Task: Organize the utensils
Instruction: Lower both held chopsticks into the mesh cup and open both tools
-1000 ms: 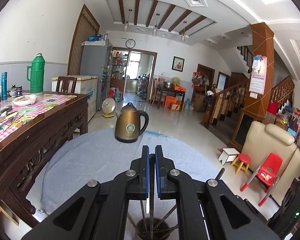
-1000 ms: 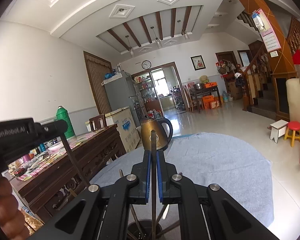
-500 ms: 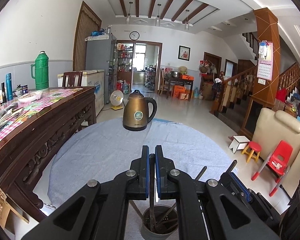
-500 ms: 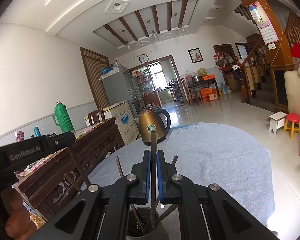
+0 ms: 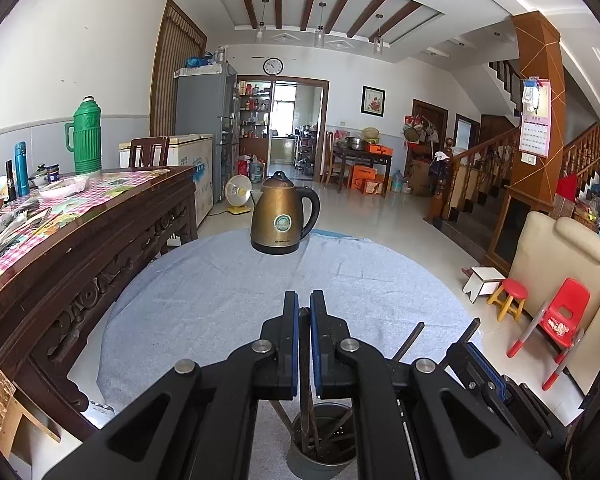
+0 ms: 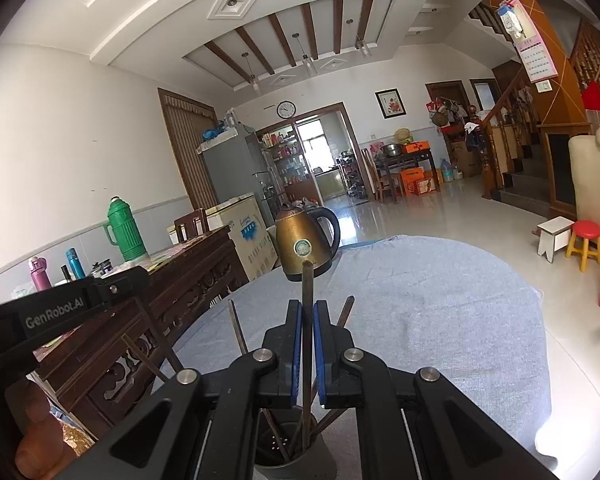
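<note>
My left gripper [image 5: 304,310] is shut on a dark brown chopstick [image 5: 304,404] that stands upright, its lower end inside a grey metal holder [image 5: 300,460] on the cloth-covered round table [image 5: 220,292]. Several more chopsticks lean in the holder. My right gripper [image 6: 307,308] is shut on a second upright chopstick [image 6: 307,284], whose tip rises above the jaws and whose foot is in the same holder [image 6: 320,460]. The left gripper [image 6: 72,312] shows at the left of the right wrist view, and the right gripper [image 5: 474,354] shows at the lower right of the left wrist view.
A bronze kettle [image 5: 282,216] stands at the table's far edge. A carved wooden sideboard [image 5: 80,248] with flasks and cutlery runs along the left. A red child's chair [image 5: 562,316], stools and a cream armchair stand on the floor to the right. A person's hand [image 6: 32,444] shows at lower left.
The left gripper has tipped downward a little, so more of the holder shows beneath it. Both grippers stay shut on their chopsticks over the holder.
</note>
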`<state>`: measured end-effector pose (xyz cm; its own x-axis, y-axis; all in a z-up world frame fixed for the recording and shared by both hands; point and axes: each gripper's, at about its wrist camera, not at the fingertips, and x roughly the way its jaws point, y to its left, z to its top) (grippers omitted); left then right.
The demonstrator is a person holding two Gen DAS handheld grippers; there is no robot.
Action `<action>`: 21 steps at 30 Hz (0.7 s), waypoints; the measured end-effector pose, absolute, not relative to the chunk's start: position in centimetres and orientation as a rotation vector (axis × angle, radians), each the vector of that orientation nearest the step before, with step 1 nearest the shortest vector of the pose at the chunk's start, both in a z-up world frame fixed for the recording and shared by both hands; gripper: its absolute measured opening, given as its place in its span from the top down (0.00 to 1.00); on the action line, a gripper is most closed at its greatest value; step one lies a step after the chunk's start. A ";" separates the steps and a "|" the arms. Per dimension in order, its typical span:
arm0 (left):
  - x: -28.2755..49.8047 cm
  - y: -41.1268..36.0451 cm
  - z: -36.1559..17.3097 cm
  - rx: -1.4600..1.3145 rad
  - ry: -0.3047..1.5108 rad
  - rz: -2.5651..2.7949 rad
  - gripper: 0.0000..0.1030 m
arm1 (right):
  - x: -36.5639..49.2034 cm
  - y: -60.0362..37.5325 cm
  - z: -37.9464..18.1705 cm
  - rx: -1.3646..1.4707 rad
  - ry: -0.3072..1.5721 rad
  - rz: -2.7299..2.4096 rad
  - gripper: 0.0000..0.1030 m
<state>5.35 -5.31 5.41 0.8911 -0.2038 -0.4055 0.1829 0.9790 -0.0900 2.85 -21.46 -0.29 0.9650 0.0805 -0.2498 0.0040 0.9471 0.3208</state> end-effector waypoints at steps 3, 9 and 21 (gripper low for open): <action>5.3 -5.4 5.2 -0.039 0.429 -0.192 0.95 | 2.9 -21.5 -0.4 0.327 0.267 0.041 0.94; 5.3 -5.7 4.9 -0.014 0.430 -0.172 0.94 | 3.1 -21.6 -1.0 0.334 0.280 0.041 0.94; 5.2 -5.6 3.7 0.008 0.443 -0.150 0.94 | 3.7 -21.7 -1.3 0.355 0.295 0.039 0.93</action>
<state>5.22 -5.58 3.70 0.8925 -0.1429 -0.4278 0.1463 0.9889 -0.0251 3.74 -21.71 -1.33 0.9565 0.0889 -0.2778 0.0140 0.9373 0.3482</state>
